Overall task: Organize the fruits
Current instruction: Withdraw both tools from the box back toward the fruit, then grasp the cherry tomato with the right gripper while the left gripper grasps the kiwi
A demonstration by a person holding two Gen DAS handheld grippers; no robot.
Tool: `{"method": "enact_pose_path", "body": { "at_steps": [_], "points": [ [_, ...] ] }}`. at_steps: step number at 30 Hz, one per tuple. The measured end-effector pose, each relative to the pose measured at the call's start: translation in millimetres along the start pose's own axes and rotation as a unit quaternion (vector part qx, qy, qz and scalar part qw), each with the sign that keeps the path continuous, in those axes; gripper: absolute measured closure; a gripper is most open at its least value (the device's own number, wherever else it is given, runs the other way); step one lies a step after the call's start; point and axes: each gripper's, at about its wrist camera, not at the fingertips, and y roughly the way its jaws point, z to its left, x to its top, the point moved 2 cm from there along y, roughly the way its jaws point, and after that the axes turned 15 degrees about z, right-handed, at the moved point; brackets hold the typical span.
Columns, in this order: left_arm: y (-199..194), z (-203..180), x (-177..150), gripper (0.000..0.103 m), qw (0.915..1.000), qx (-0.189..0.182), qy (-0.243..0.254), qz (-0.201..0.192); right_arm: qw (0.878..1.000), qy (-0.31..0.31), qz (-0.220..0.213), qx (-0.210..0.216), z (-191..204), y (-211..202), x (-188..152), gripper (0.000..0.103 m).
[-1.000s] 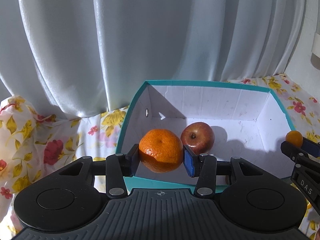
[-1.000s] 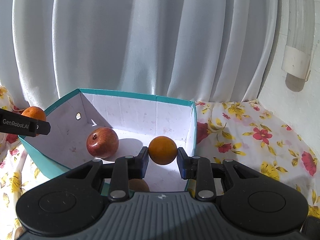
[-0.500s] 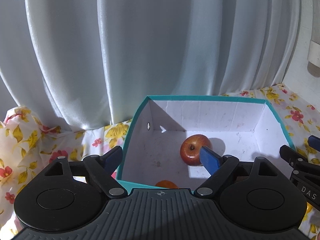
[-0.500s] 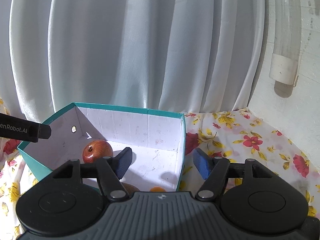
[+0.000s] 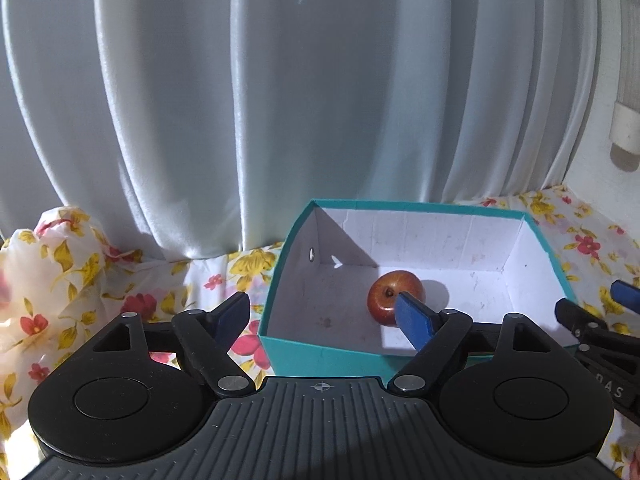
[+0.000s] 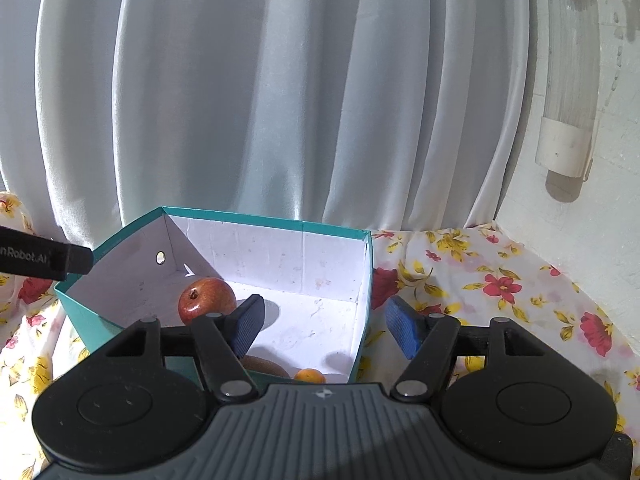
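In the lower middle of the left wrist view, the left gripper [image 5: 326, 312] stands with its jaws wide and nothing between them; they have just been opening, then eased in a little. The right gripper [image 6: 324, 326] also has its jaws apart and empty, opened just now as well. The teal box [image 6: 362, 300] lies directly ahead of both, on the flowered cloth [image 6: 500, 280]. Inside it, the red apple [image 5: 394, 296] rests near the middle of the floor, partly behind the left gripper's right pad in that view. In the right wrist view a small orange fruit [image 6: 310, 376] and a brown fruit [image 6: 266, 365], perhaps a kiwi, lie at the near wall, just under the right gripper's body. No loose fruit shows outside the box, so I cannot tell which hand is nearer to the next one.
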Motion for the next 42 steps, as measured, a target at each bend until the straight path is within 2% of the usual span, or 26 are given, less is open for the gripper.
{"method": "enact_pose_path", "body": {
  "at_steps": [2, 9, 13, 18, 23, 30, 33, 36, 42],
  "points": [
    [-14, 5, -12, 0.017, 0.9999, -0.005, -0.007, -0.01, 1.0, -0.003, -0.003, 0.004, 2, -6, -6, 0.035],
    [-36, 12, -58, 0.016, 0.9996, 0.018, -0.001, -0.02, 1.0, -0.015, 0.011, 0.025, 16, -16, -45, 0.035],
    [-33, 16, -87, 0.016, 0.9997, 0.024, 0.001, -0.004, 0.998, -0.028, 0.038, 0.037, 26, -14, -71, 0.035],
    [-28, 22, -124, 0.017, 0.9997, 0.011, -0.001, 0.02, 0.996, -0.043, 0.054, 0.047, 35, -18, -93, 0.036],
    [-27, 30, -157, 0.017, 0.9991, 0.028, 0.0, 0.031, 0.996, -0.046, 0.062, 0.051, 35, -19, -104, 0.035],
    [-18, 29, -177, 0.018, 0.9981, 0.02, 0.01, 0.057, 0.995, -0.051, 0.069, 0.053, 34, -21, -112, 0.036],
    [-8, 24, -180, 0.02, 0.9975, 0.013, 0.016, 0.068, 0.995, -0.053, 0.07, 0.053, 34, -22, -114, 0.035],
    [2, 23, -183, 0.023, 0.9964, 0.022, 0.02, 0.079, 0.995, -0.052, 0.072, 0.053, 32, -22, -115, 0.036],
    [13, 20, -182, 0.027, 0.9957, 0.003, 0.021, 0.09, 0.994, -0.058, 0.08, 0.053, 33, -16, -117, 0.036]
  ]
}}
